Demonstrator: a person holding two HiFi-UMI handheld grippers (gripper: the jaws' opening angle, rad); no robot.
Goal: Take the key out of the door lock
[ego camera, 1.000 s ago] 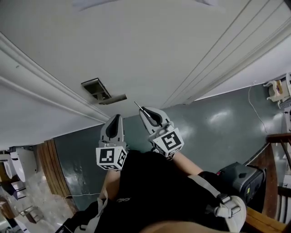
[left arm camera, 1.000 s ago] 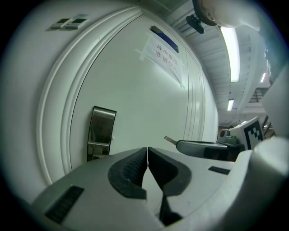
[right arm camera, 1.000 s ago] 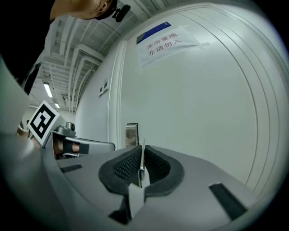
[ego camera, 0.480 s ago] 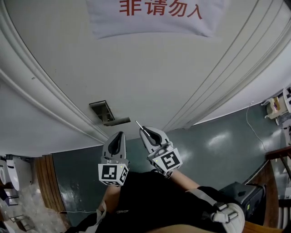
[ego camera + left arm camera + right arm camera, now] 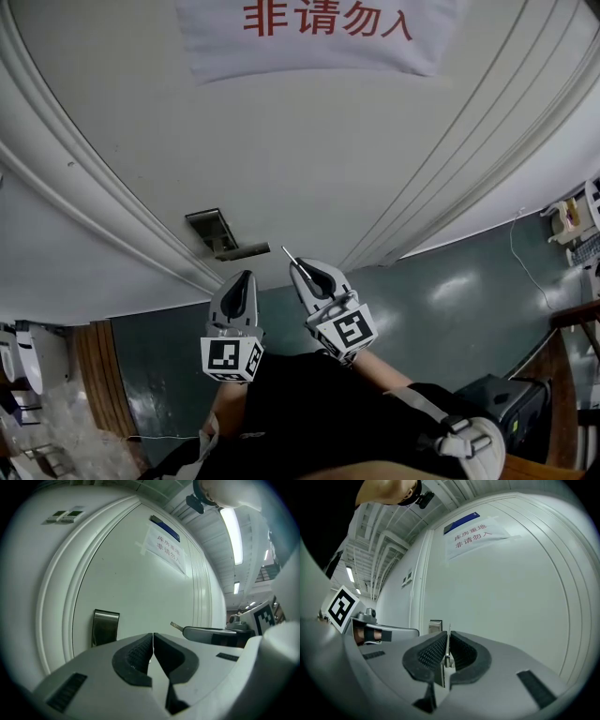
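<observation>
A thin metal key (image 5: 290, 256) sticks out from the tip of my right gripper (image 5: 302, 266), clear of the white door (image 5: 309, 150). In the right gripper view the key (image 5: 448, 641) stands edge-on between the pads, and the right gripper (image 5: 448, 637) is shut on it. The steel lock plate (image 5: 217, 232) with its handle sits on the door just left of and above both grippers. My left gripper (image 5: 242, 277) hangs below the plate, shut with nothing in it (image 5: 153, 635). The left gripper view also shows the lock plate (image 5: 105, 626) and the key (image 5: 176, 626) apart.
A paper sign with red characters (image 5: 319, 28) hangs high on the door. Raised mouldings (image 5: 84, 197) frame the door on both sides. On the green floor (image 5: 450, 272) lie a black bag (image 5: 492, 398) and a white cable (image 5: 527, 234); a wooden railing (image 5: 577, 314) stands at right.
The head view has tilted up, bringing the sign into sight. Both grippers hold nearly the same place, the key still in the right one.
</observation>
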